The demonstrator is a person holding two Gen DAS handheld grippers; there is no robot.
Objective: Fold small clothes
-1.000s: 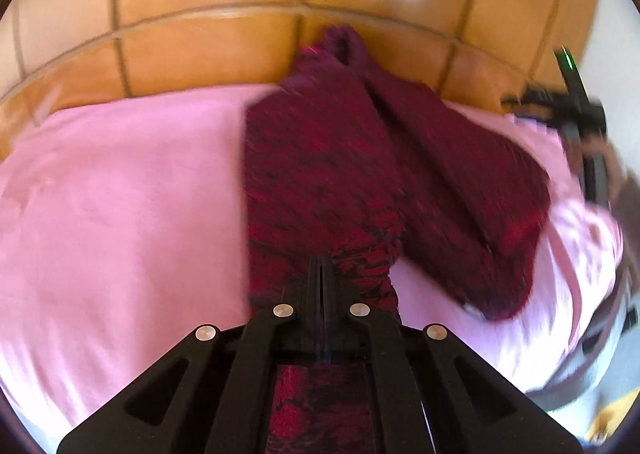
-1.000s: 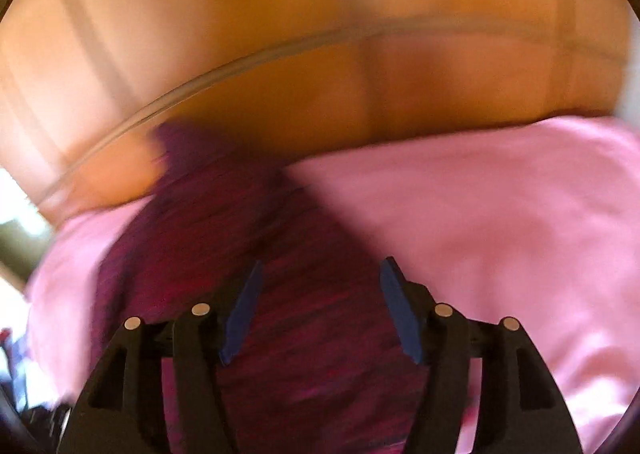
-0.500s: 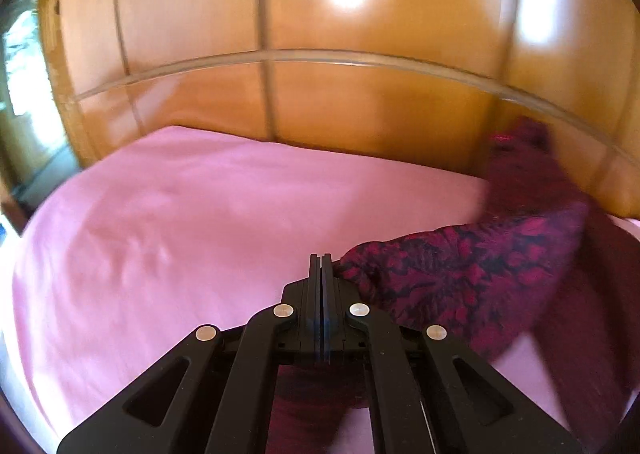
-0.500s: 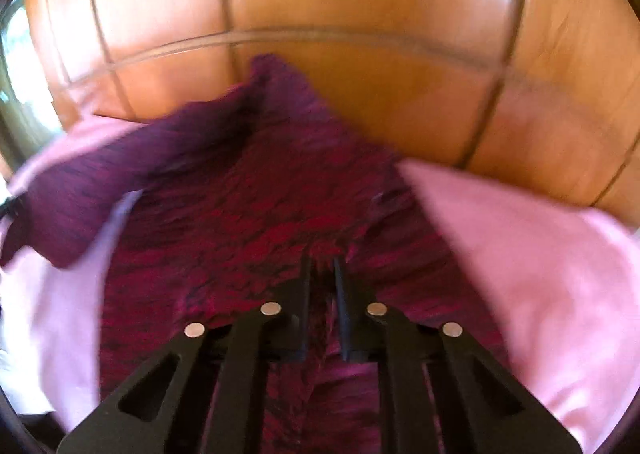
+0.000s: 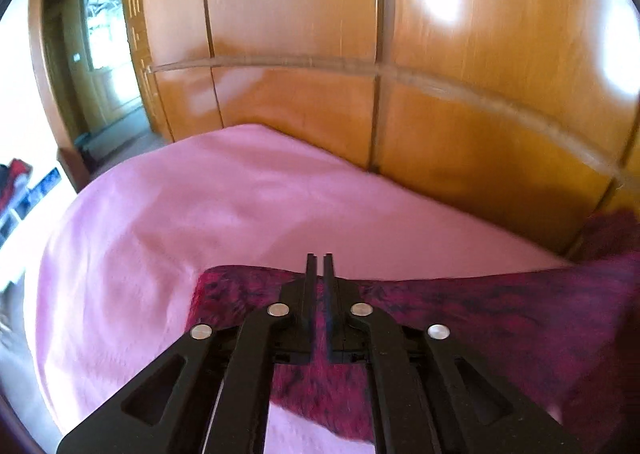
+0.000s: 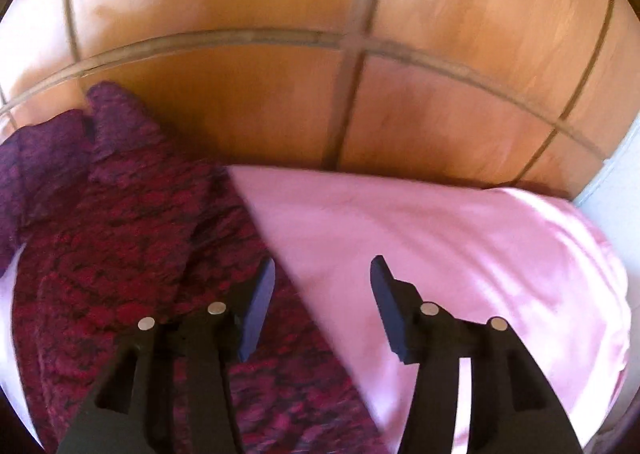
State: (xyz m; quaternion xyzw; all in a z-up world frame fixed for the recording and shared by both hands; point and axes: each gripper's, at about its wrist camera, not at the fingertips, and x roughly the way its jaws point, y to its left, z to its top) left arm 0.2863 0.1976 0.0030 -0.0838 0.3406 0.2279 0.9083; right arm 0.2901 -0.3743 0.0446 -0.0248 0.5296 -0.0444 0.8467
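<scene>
A dark red and black knit garment (image 6: 132,238) lies on the pink bedsheet (image 6: 440,238). In the left wrist view a sleeve of the garment (image 5: 460,314) stretches across the sheet to the right. My left gripper (image 5: 319,260) has its jaws a narrow gap apart, with the sleeve's edge under and between them. My right gripper (image 6: 322,274) is open and empty, low over the garment's right edge where it meets the sheet.
A glossy wooden headboard (image 5: 320,93) rises right behind the bed. In the left wrist view a doorway (image 5: 100,65) stands at the far left, past the bed's left edge. The pink sheet (image 5: 168,221) spreads out to the left.
My left gripper pulled the sleeve out to the left and its jaws have parted slightly. My right gripper closed near the garment, then opened wide and shifted right.
</scene>
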